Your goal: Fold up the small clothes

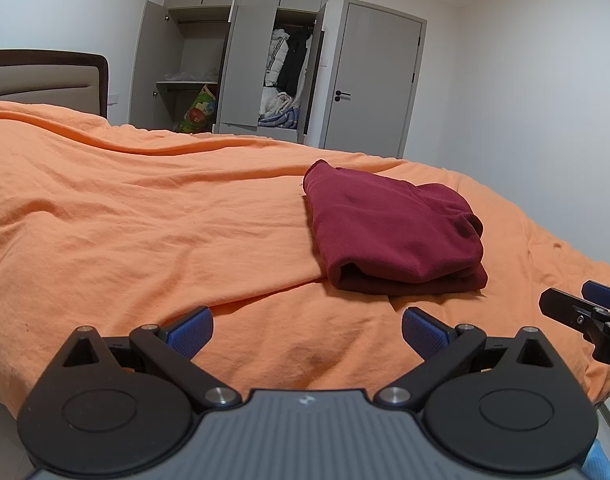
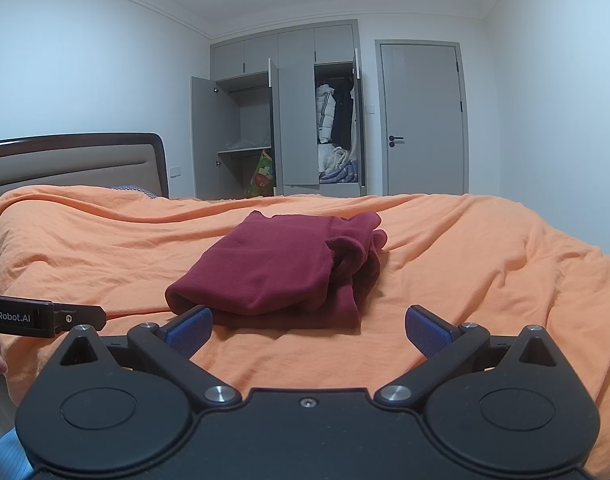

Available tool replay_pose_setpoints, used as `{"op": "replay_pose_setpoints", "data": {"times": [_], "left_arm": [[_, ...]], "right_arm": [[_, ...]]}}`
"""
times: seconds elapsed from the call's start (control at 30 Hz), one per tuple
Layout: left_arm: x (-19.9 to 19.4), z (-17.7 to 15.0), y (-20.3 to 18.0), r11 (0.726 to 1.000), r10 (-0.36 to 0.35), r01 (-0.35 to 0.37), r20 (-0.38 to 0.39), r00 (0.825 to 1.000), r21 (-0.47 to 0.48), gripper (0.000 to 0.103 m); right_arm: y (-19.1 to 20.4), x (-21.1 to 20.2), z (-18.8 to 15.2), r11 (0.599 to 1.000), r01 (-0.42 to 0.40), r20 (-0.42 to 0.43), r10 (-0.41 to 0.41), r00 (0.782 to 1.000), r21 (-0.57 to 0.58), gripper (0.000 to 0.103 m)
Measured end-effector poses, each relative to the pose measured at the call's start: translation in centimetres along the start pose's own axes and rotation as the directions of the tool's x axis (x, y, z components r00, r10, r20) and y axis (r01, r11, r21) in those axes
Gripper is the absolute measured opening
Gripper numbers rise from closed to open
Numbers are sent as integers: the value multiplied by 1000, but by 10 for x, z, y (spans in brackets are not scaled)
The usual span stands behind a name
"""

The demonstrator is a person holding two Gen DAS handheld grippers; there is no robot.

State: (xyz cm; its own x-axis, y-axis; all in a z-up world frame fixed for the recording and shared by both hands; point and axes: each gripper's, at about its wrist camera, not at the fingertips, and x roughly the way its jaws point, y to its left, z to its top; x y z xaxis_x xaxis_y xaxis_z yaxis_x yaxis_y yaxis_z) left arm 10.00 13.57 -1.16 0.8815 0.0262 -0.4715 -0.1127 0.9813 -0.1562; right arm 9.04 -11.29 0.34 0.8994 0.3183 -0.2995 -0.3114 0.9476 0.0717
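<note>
Black two-finger left gripper [image 1: 307, 330] and right gripper [image 2: 308, 330]: ribbed blue pads [image 2: 189, 330], silver pivot screws, white "GenRobot.AI" lettering; light-blue sleeve [image 2: 5, 456].

- I see a bed [image 2: 485, 264] under an orange cover, padded headboard [image 2: 73, 164] at left.
- Grey wardrobe [image 2: 285, 120] stands open; coats hang inside, perhaps bedding below.
- Closed grey door [image 2: 423, 120] beside it.
- Plain white walls [image 2: 85, 80].

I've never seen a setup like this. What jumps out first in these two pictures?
A folded dark red garment lies in the middle of a bed under a rumpled orange sheet. In front of it hang the open right gripper and, to its left, the open left gripper, jaws wide and empty. Behind the bed stands a grey wardrobe, doors open.
</note>
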Motion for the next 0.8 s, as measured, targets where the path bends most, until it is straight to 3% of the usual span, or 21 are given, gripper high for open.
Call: {"op": "replay_pose_setpoints", "data": {"times": [0.13,0.33,0.8], "left_arm": [[1,0,0,1000,6,-6,-14,1000,-2,103],[6,-1,-5,996,86,-84,-34,996,41,103],[7,-3,-1,997,70,-68,-43,997,32,103]], "right_arm": [[0,0,0,1000,0,0,0,1000,0,102],[0,0,0,1000,0,0,0,1000,0,102],[0,0,0,1000,0,0,0,1000,0,102]]}}
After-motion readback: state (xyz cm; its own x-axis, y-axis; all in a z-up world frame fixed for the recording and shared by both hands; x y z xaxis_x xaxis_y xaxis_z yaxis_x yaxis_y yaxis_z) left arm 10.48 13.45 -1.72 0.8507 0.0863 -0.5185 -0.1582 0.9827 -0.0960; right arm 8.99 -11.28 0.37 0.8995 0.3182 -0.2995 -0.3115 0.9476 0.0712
